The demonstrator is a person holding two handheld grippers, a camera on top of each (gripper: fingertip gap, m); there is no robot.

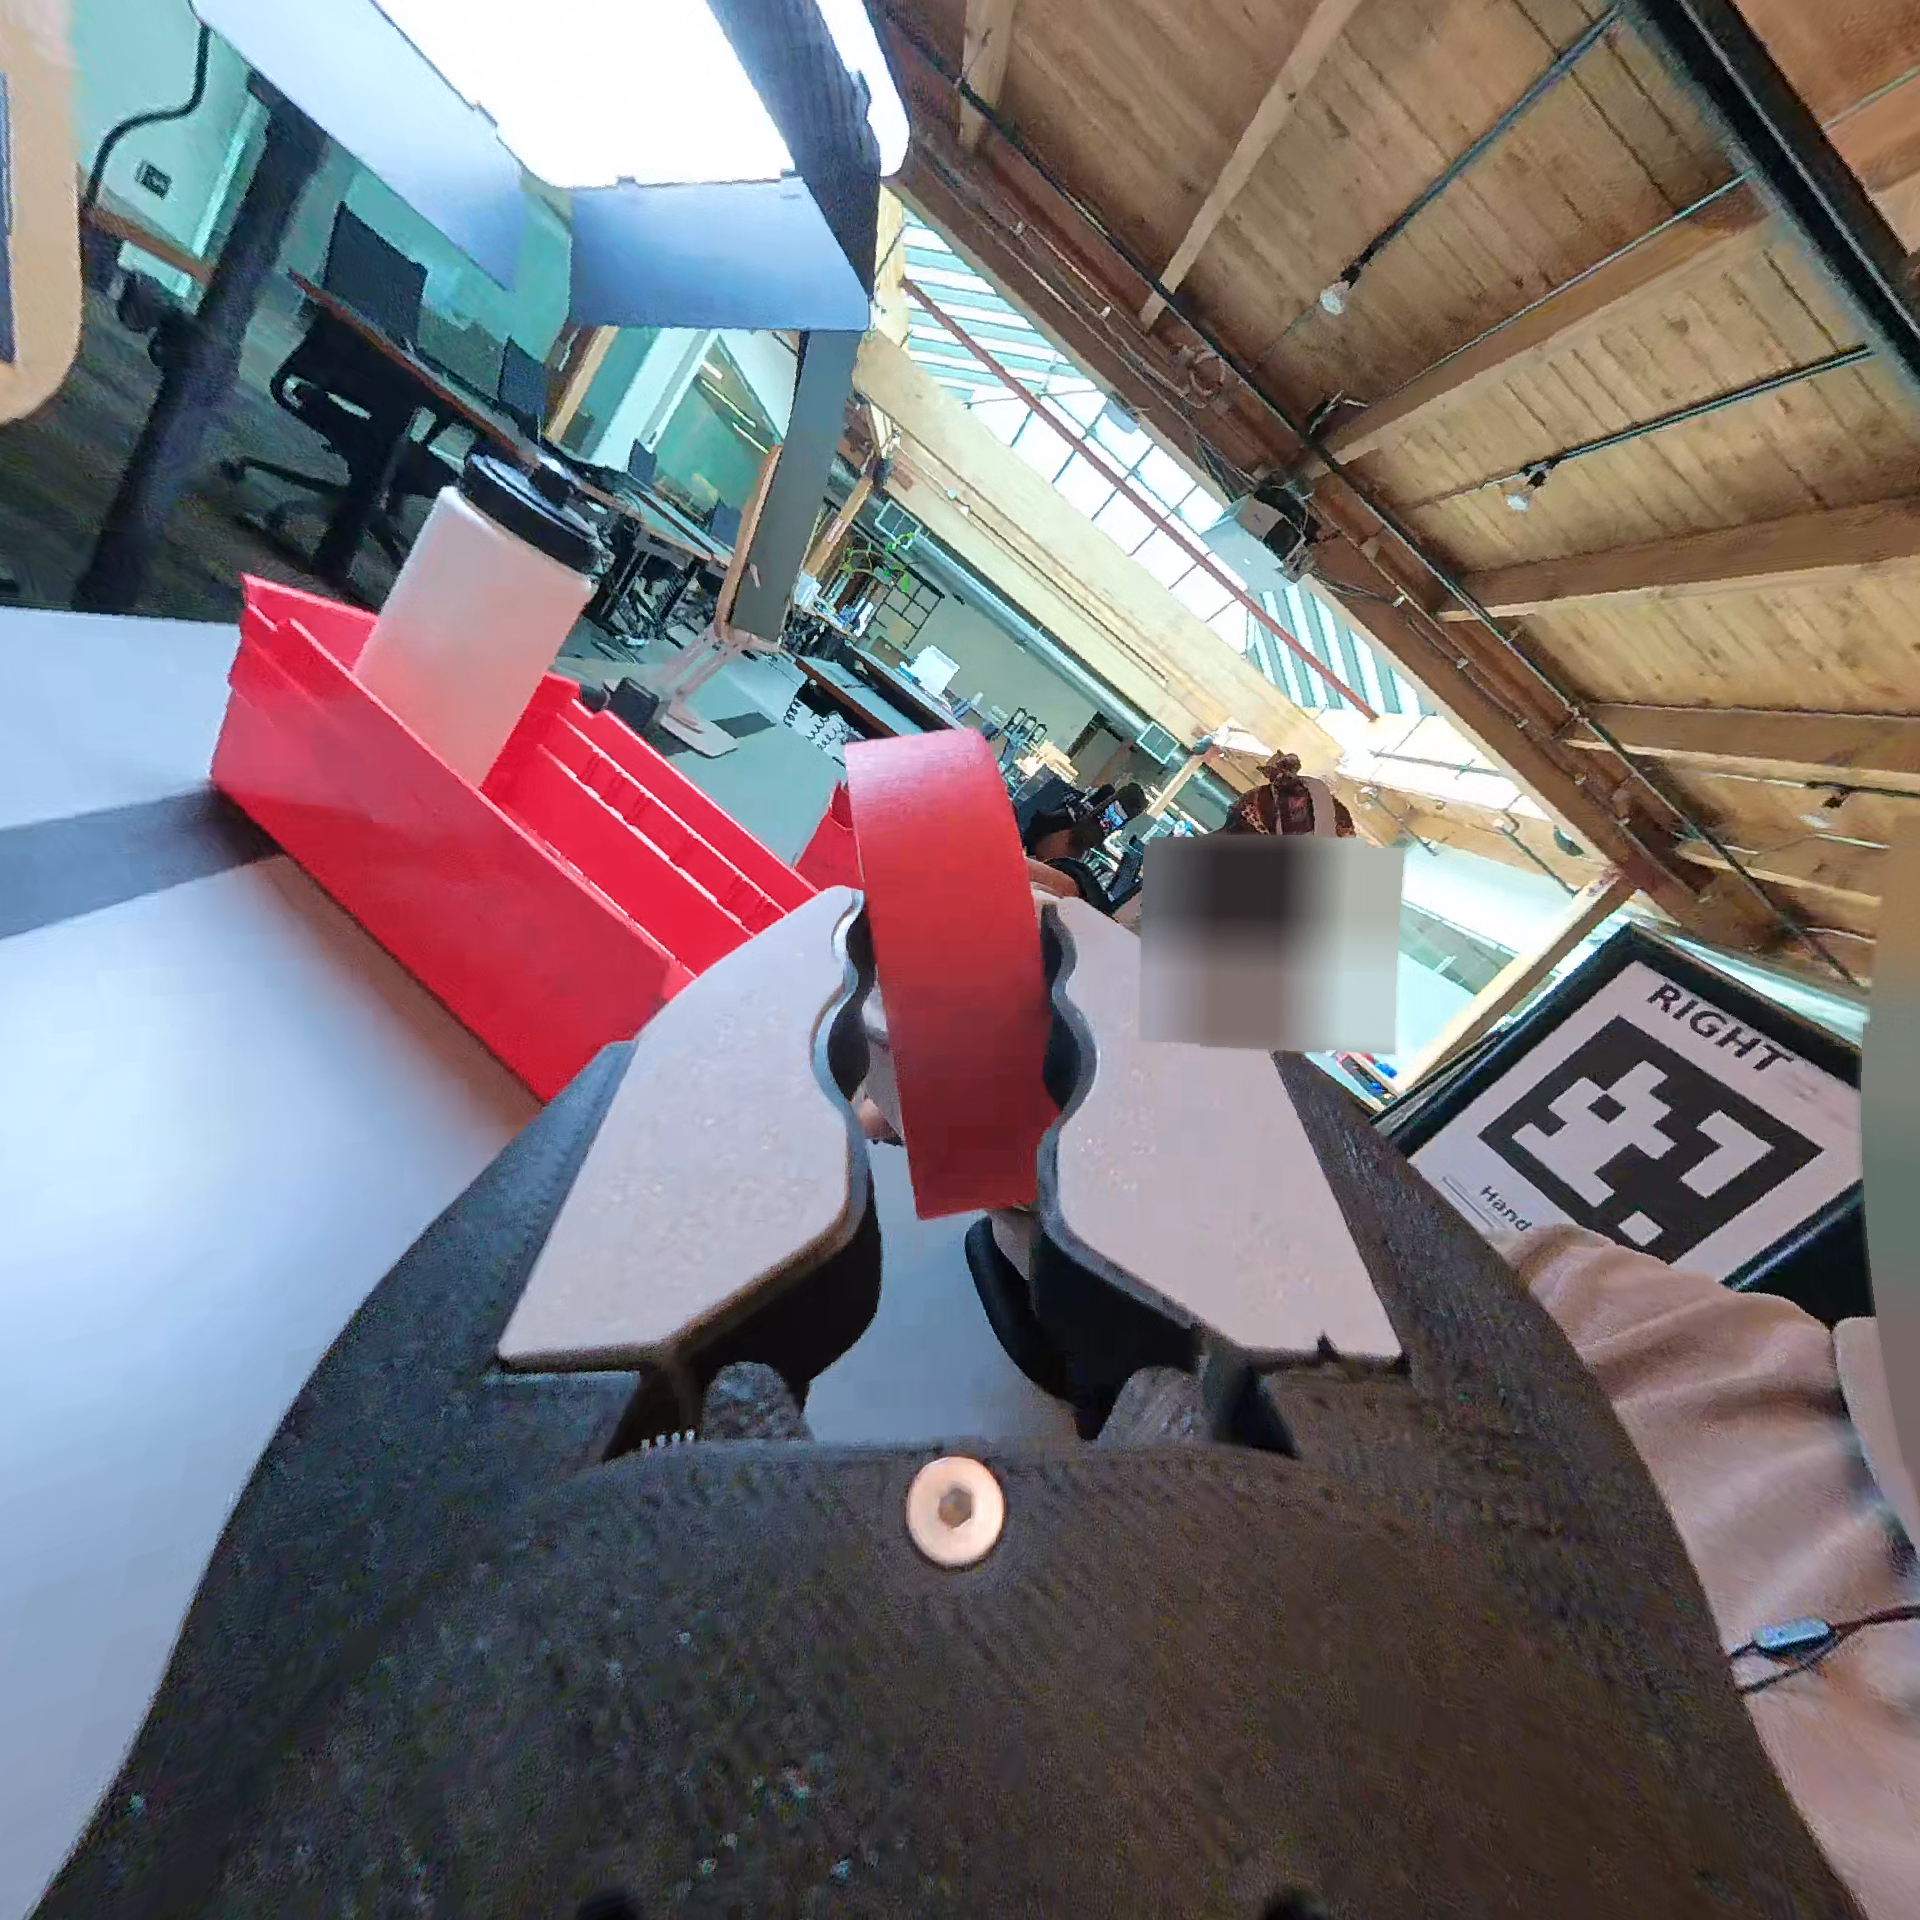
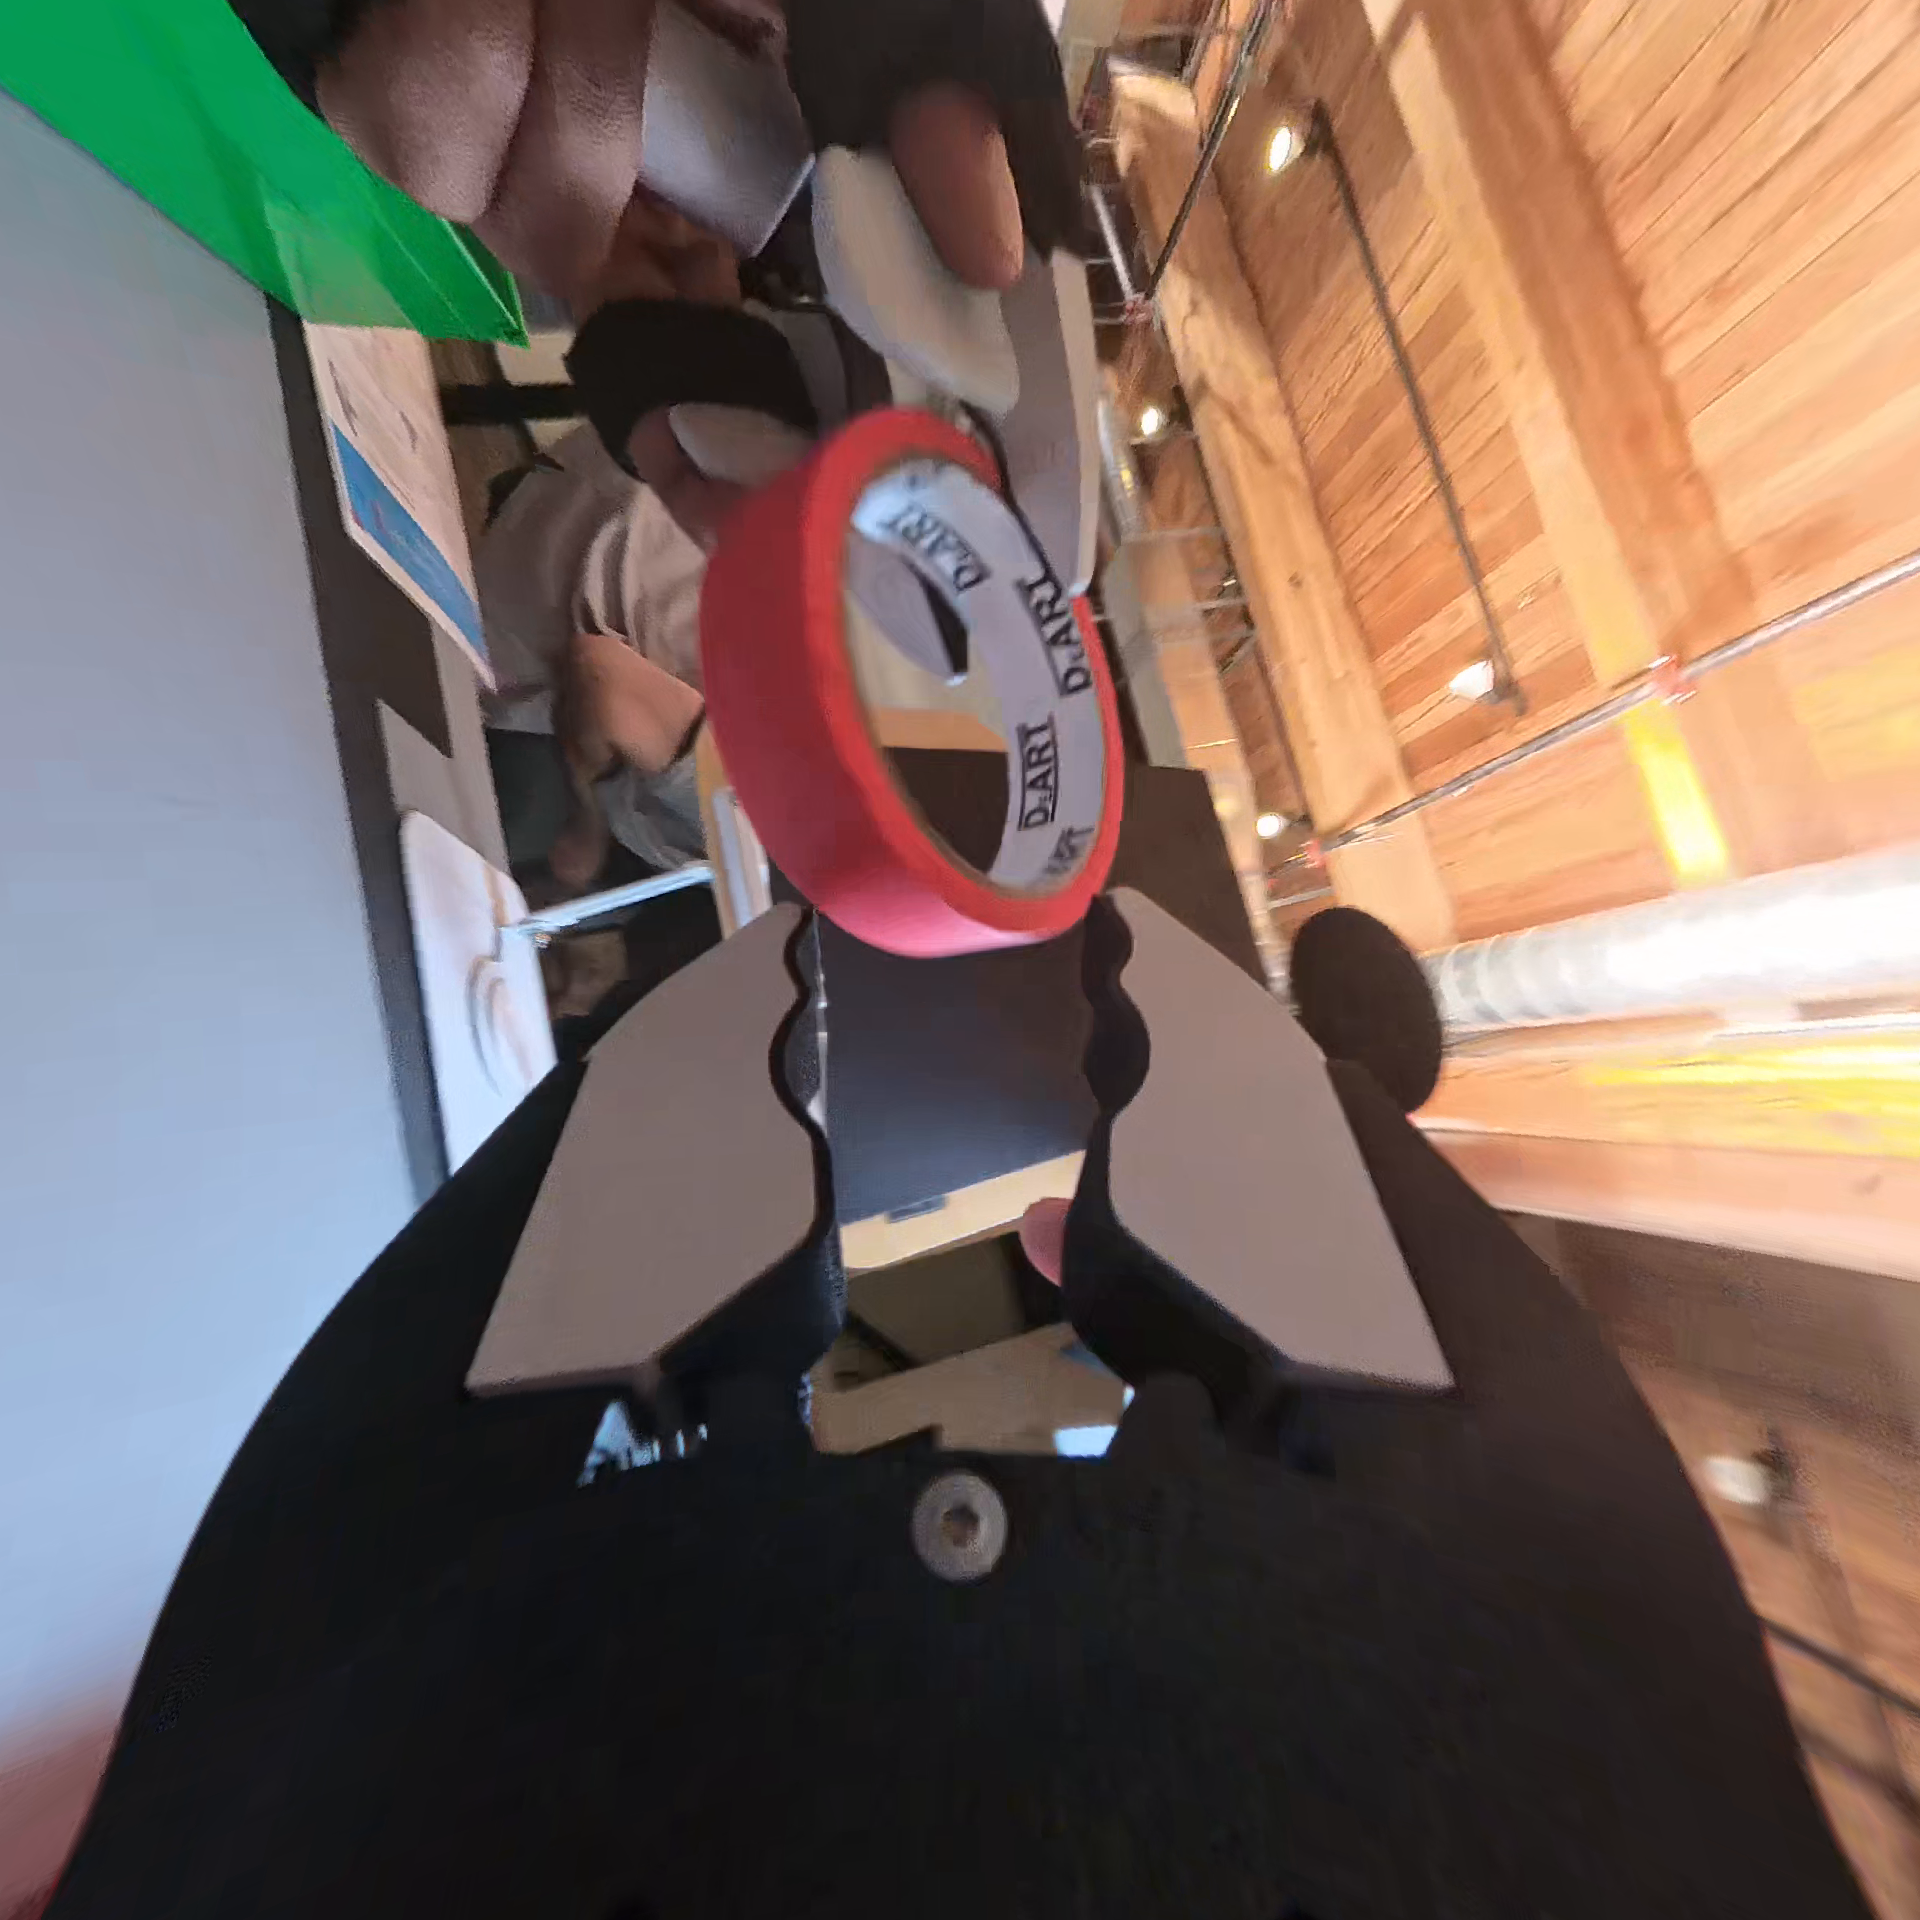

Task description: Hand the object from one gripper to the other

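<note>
A roll of red tape (image 1: 951, 966) stands edge-on between the fingers of my left gripper (image 1: 945, 914), which is shut on it above the grey table (image 1: 156, 1195). In the right wrist view the same roll (image 2: 790, 707) shows its white inner core. It hangs from the left gripper's grey finger (image 2: 1055, 436), with a hand behind it. My right gripper (image 2: 956, 914) is open and empty. Its fingertips sit just below the roll's lower rim, one on each side, apart from it. The right gripper's tag plate (image 1: 1662, 1122) shows at the right of the left wrist view.
A red bin (image 1: 447, 831) on the table holds a white bottle with a black cap (image 1: 468, 623). A desk lamp (image 1: 644, 104) hangs above. A green sheet (image 2: 260, 177) and papers (image 2: 405, 499) lie at the table edge. A sleeve (image 1: 1714, 1455) is at the right.
</note>
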